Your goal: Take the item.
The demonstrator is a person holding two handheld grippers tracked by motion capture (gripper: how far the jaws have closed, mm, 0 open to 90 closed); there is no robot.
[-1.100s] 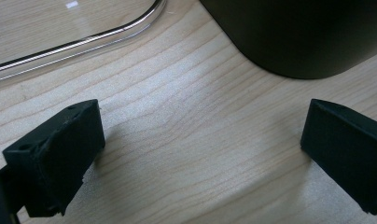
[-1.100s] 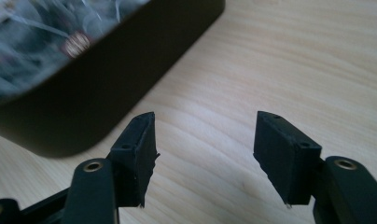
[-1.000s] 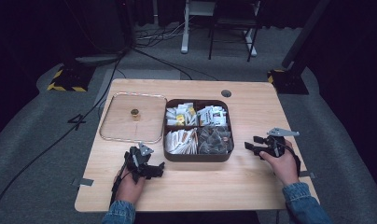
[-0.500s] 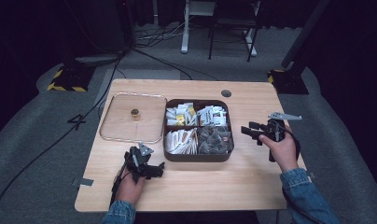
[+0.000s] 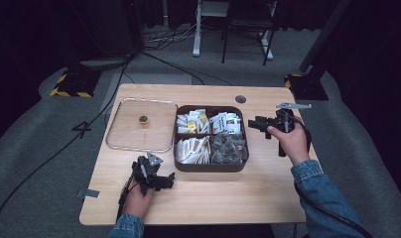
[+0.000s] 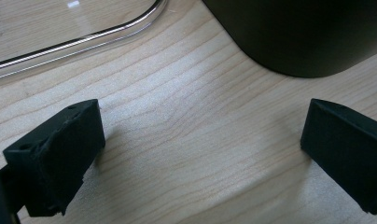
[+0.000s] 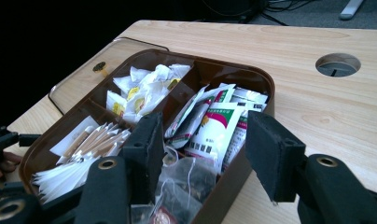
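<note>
From the high view I see my right gripper (image 5: 255, 124) has moved up and in to the brown tray's (image 5: 211, 166) right edge, while my left gripper (image 5: 161, 179) stays low beside the clear lid (image 5: 120, 144); in the left gripper view the jaws stand wide apart over bare table (image 6: 191, 154), the tray's dark wall ahead. In the right gripper view the jaws are spread above the tray's near corner, over white sachets (image 7: 214, 128) and mesh tea bags (image 7: 189, 179).

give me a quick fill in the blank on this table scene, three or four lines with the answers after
1. The brown box is divided into ____ compartments.
2. The clear lid lies to the ____ of the box in the high view.
3. The left gripper rests on the table with its jaws ____.
4. The right gripper points toward the ____.

Answers: four; left; open; box
</note>
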